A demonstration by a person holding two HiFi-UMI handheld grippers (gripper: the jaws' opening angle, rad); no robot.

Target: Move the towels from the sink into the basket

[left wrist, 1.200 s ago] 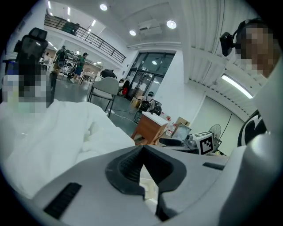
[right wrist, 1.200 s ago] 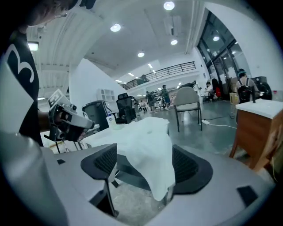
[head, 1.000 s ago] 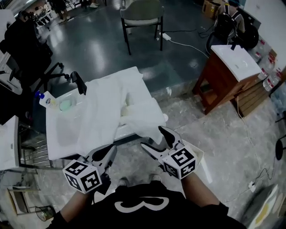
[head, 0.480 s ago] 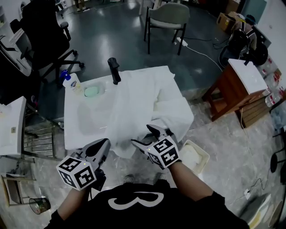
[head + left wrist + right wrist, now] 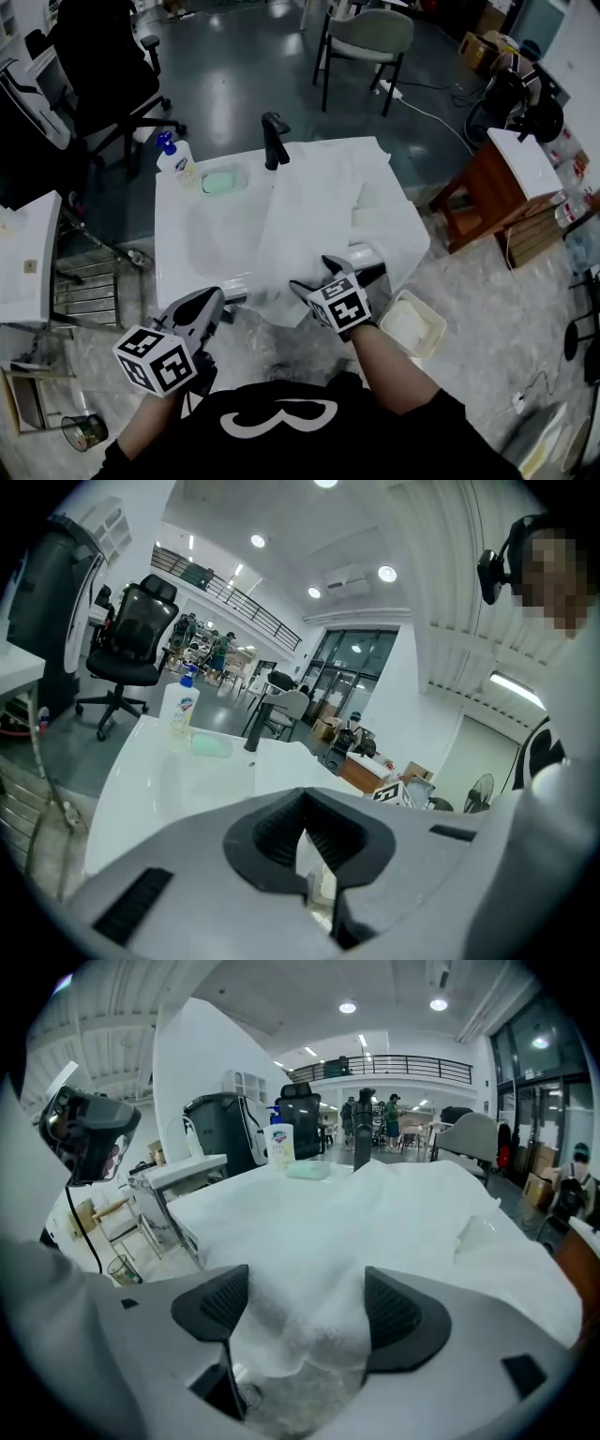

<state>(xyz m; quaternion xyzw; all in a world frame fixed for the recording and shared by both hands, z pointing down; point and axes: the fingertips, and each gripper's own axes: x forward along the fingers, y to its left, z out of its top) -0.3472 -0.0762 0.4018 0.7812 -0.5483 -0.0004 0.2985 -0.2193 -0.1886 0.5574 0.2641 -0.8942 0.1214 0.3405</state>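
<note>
While the white towel [image 5: 319, 216] lies draped over the sink [image 5: 192, 239], its near hem sits between the parted jaws of the right gripper [image 5: 305, 1312], not clamped. The left gripper [image 5: 302, 841] has its jaws pressed together on nothing. The soap bottle [image 5: 178, 161] label is too small to read.

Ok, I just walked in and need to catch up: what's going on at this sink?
A person with a gripper in each hand is working on a white towel draped over the sink. The right gripper is open, with the towel's front edge between its jaws but not yet clamped. The left gripper is shut and empty, held back by the sink's front. The basket sits on the floor to the right.
</note>
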